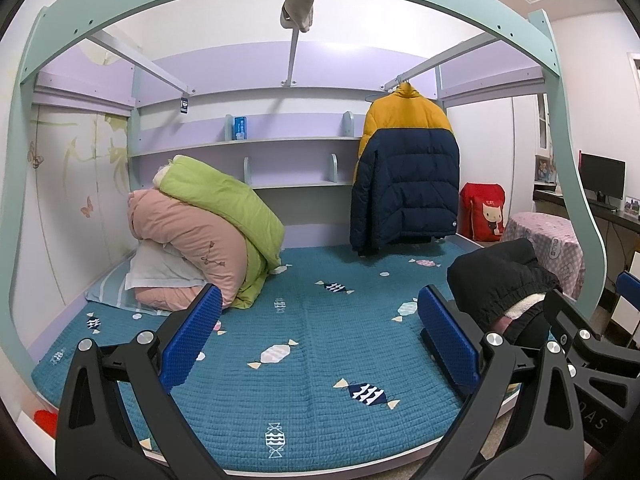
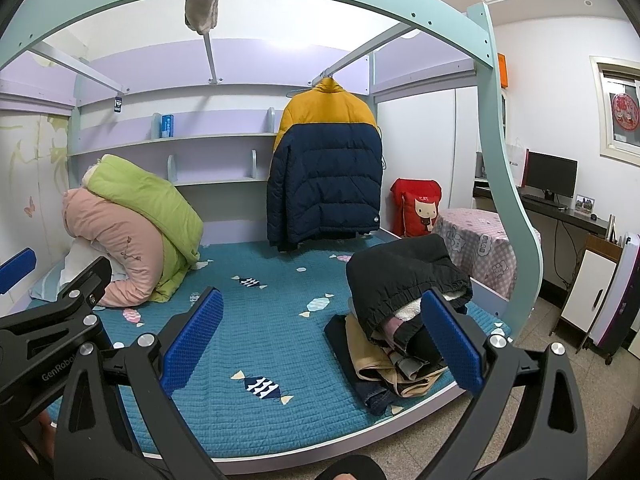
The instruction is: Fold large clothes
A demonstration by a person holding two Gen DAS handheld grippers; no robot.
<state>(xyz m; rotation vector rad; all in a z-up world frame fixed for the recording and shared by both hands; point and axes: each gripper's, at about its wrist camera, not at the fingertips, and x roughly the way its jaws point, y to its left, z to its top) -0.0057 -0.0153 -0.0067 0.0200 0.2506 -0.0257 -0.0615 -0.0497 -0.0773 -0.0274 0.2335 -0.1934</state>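
Left wrist view: left gripper (image 1: 320, 336) jaws wide, empty, above blue quilted bed (image 1: 304, 360); puffer jacket (image 1: 404, 176) hanging at 12–1 o'clock.

Right wrist view: right gripper (image 2: 324, 340) jaws wide, empty; clothes pile (image 2: 404, 312) at 3 o'clock. Advice: lift jacket off hanger, spread flat mid-bed before folding.
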